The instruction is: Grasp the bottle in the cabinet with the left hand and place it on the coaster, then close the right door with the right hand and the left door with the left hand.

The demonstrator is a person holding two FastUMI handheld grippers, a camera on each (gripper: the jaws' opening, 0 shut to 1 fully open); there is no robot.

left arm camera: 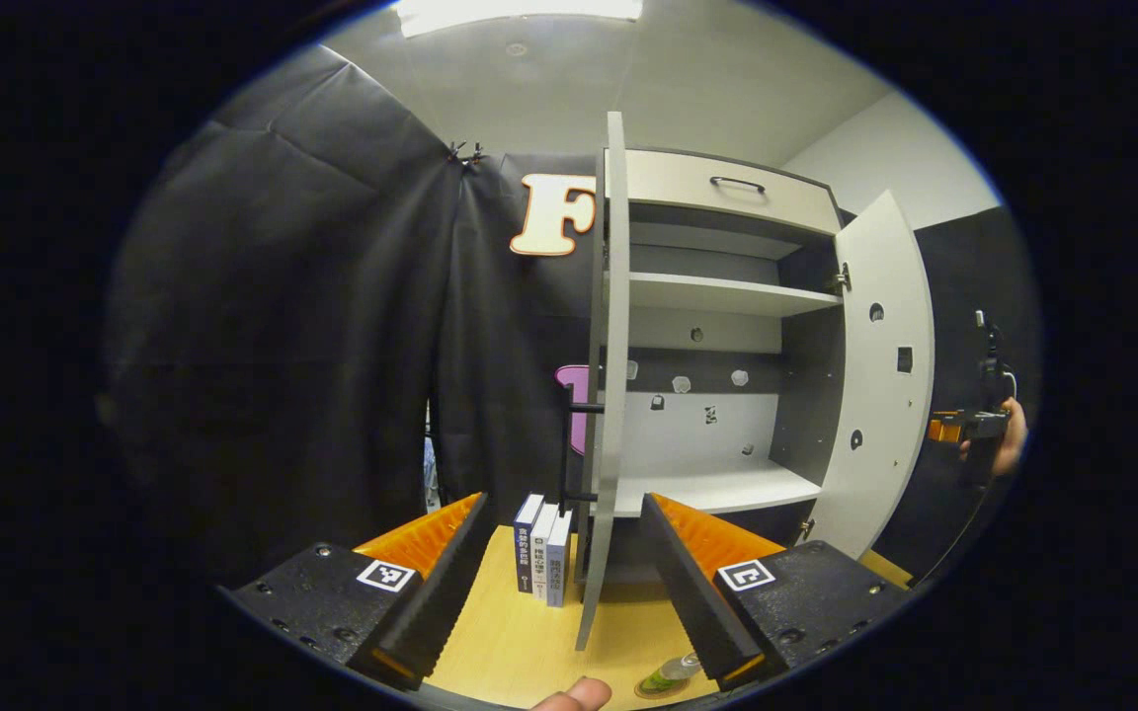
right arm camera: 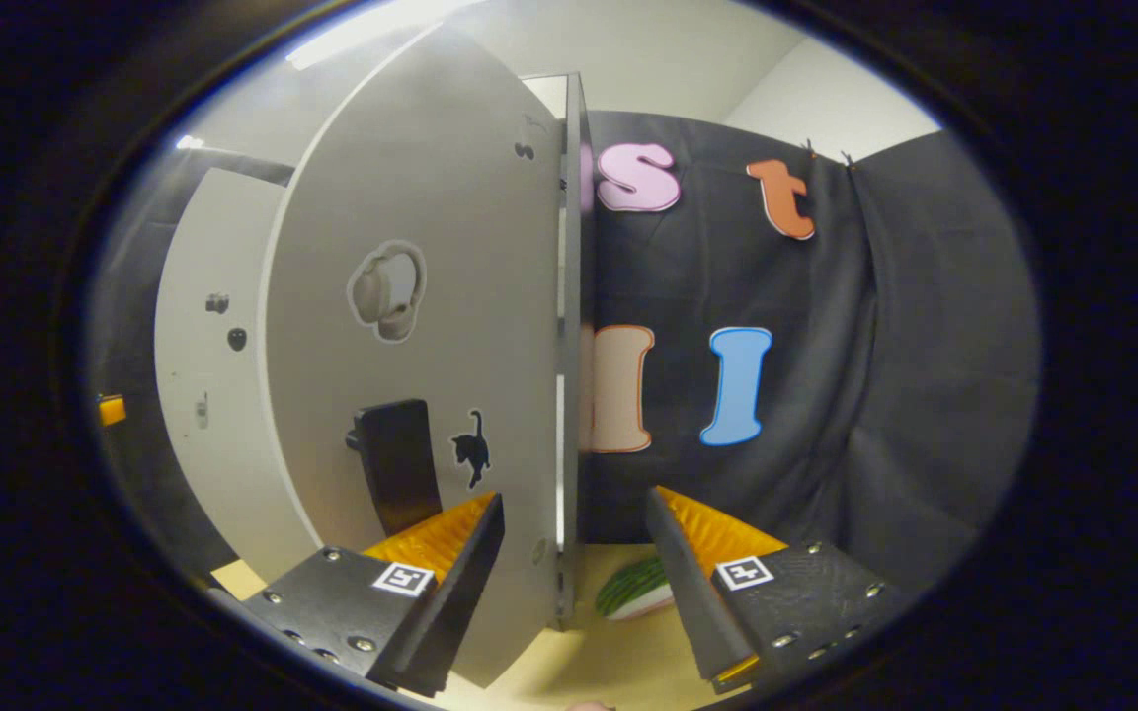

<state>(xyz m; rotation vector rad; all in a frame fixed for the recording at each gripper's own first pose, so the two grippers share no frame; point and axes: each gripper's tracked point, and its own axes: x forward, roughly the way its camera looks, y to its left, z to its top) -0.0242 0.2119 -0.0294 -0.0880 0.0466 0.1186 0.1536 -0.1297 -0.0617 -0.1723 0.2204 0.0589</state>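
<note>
The grey cabinet [left arm camera: 727, 296] stands with both doors swung out and bare shelves. In the left gripper view the left door's edge [left arm camera: 609, 395] rises between the fingers of my open left gripper [left arm camera: 569, 602], touching neither. A small clear bottle [left arm camera: 676, 670] rests on a round coaster [left arm camera: 650, 685] on the wooden table, just inside the right finger. Farther right stands the right door [left arm camera: 880, 375], with a hand [left arm camera: 1009, 444] holding the other gripper [left arm camera: 959, 425] beyond it. In the right gripper view my right gripper [right arm camera: 569, 583] is open around the right door's edge [right arm camera: 569, 346]; its dark handle [right arm camera: 396, 474] is left of it.
Three books [left arm camera: 541, 548] stand upright on the table [left arm camera: 529, 642] left of the left door. A green striped, melon-like object [right arm camera: 633, 590] lies on the table behind the right door. The left door [right arm camera: 203, 375] shows beyond. Black cloth walls enclose the booth.
</note>
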